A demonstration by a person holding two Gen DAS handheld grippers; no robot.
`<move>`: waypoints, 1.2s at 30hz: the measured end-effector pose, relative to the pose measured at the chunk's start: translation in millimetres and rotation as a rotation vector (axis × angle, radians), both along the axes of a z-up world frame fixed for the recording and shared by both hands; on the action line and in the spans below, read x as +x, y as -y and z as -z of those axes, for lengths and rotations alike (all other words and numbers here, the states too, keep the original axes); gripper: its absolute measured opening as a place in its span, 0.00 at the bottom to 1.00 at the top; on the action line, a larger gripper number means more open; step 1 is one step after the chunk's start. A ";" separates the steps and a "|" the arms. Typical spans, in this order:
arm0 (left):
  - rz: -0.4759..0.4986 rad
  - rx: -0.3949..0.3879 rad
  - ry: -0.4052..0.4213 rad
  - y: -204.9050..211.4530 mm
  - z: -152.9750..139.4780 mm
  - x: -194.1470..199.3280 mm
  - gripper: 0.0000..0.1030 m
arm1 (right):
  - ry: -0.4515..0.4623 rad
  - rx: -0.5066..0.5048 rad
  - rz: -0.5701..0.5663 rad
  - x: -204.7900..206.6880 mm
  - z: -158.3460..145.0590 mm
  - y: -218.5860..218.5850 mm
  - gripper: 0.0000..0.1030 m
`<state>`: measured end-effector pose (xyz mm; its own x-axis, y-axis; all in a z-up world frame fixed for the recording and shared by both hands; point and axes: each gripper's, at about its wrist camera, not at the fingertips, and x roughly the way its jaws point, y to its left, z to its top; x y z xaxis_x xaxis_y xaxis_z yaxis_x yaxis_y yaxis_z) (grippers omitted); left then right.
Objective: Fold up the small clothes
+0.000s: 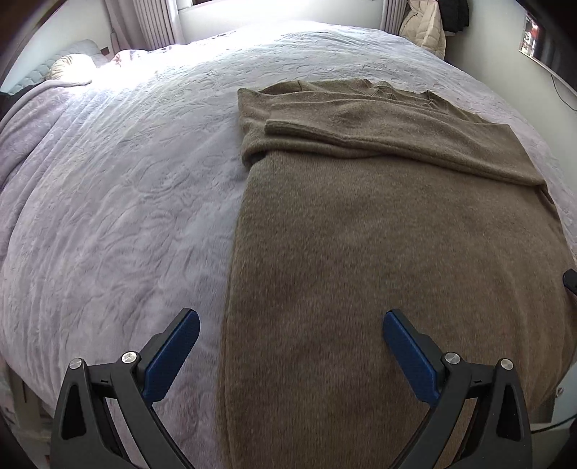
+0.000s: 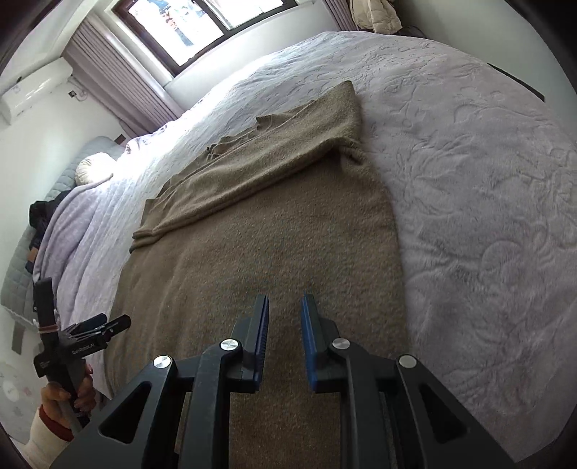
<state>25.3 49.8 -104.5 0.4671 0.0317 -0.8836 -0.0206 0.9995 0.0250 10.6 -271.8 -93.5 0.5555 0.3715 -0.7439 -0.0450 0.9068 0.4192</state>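
**One olive-brown sweater lies lengthwise on the bed, both claws held above its near end**

A single olive-brown knit sweater (image 1: 378, 234) lies flat on the pale lilac bedspread (image 1: 119, 202). Its long axis runs straight away from both claws: the hem end is nearest them and the neckline (image 1: 396, 90) lies at the far end. Two sleeves are folded across the upper body. In the left wrist view one sleeve (image 1: 360, 131) crosses from the right edge, its cuff pointing left, ahead of the claw.

The left gripper (image 1: 291, 333) has its two blue-padded fingers (image 1: 173, 357) spread wide apart with nothing between them. It sits over the sweater's left edge, so the left finger is above bedspread and the right finger above knit. Whether the pads touch the fabric cannot be told.

The right gripper (image 2: 285, 326) has its two fingers only a narrow gap apart, not closed, and holds nothing. It is over the sweater's near middle, the garment (image 2: 270, 231) stretching ahead and slightly leftward. To its left, the left gripper (image 2: 83, 335) is seen side-on, held in a hand (image 2: 68, 393) with a red-and-white cuff, beside the sweater's left edge.

Far ahead of both claws are one window (image 2: 202, 25) and purple curtains (image 2: 119, 83); a cream jacket (image 1: 422, 29) hangs ahead to the right, and one round cushion (image 2: 92, 167) lies far left.
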 end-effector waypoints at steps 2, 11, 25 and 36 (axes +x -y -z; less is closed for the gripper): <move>-0.004 0.007 -0.002 -3.0 -0.5 -5.1 0.99 | 0.002 0.003 -0.004 -6.8 0.4 -2.5 0.22; -0.007 0.011 -0.007 -11.1 2.4 -33.9 0.99 | 0.013 0.026 0.005 -30.2 -1.0 -9.9 0.41; -0.037 -0.070 -0.011 -29.9 11.6 -71.7 0.99 | 0.039 0.075 0.033 -56.4 7.3 -9.7 0.46; 0.056 -0.181 0.008 -51.1 25.7 -120.3 0.99 | 0.108 0.132 -0.017 -91.8 2.4 7.7 0.52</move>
